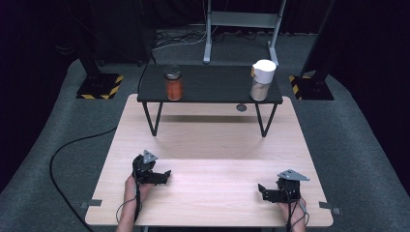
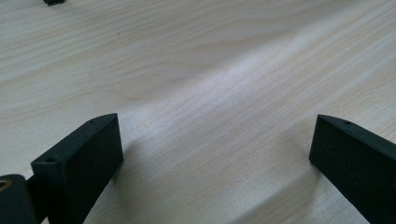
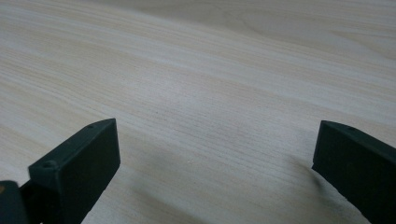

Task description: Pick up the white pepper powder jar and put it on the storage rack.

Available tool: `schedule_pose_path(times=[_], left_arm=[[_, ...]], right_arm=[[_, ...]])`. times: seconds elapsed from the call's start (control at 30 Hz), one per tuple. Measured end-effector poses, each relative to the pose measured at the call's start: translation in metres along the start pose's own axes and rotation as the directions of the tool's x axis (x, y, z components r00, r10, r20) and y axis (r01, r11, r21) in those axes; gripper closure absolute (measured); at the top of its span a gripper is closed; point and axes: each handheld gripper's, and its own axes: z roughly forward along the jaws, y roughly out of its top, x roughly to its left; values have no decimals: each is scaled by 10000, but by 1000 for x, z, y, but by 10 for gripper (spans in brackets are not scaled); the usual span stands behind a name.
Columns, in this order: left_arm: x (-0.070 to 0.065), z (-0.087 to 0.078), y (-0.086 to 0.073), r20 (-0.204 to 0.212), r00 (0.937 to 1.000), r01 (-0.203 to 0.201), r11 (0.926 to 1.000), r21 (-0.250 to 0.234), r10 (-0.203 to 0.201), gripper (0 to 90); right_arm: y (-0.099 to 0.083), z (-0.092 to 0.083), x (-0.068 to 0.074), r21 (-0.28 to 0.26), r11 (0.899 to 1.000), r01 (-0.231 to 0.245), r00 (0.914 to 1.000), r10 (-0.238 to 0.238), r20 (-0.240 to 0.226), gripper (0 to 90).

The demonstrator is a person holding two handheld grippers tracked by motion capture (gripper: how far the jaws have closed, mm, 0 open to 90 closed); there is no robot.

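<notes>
On the pale wooden table (image 1: 208, 145), my left gripper (image 1: 164, 176) rests near the front left, pointing right, its jaws wide open over bare wood (image 2: 215, 135). My right gripper (image 1: 263, 192) lies near the front right, pointing left, also open with nothing between its fingers (image 3: 74, 163). A jar with orange contents and a dark lid (image 1: 173, 83) stands on the left of a small black shelf (image 1: 212, 87) at the far side. A white-topped clear container (image 1: 262, 79) stands on the shelf's right end. Both grippers are far from them.
The black shelf stands on thin legs (image 1: 153, 118) over the table's far edge. A small grey disc (image 1: 241, 107) lies under it. Grey carpet surrounds the table, with a black cable (image 1: 63, 154) on the left and stand bases (image 1: 100, 86) behind.
</notes>
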Motion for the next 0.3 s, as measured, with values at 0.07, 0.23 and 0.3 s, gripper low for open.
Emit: schedule_pose_path(times=[0.07, 0.23, 0.3], left_arm=[[0, 0, 0, 1, 10000, -2, 10000, 1, 2, 26], [0, 0, 0, 16, 10000, -13, 10000, -3, 13, 26], [0, 0, 0, 12, 10000, -11, 10000, -8, 11, 27]], right_arm=[[0, 0, 1, 8, 10000, 30, 10000, -31, 24, 0], [0, 0, 1, 12, 10000, 29, 10000, -29, 46, 0], [0, 0, 1, 20, 10000, 43, 10000, -44, 53, 0]])
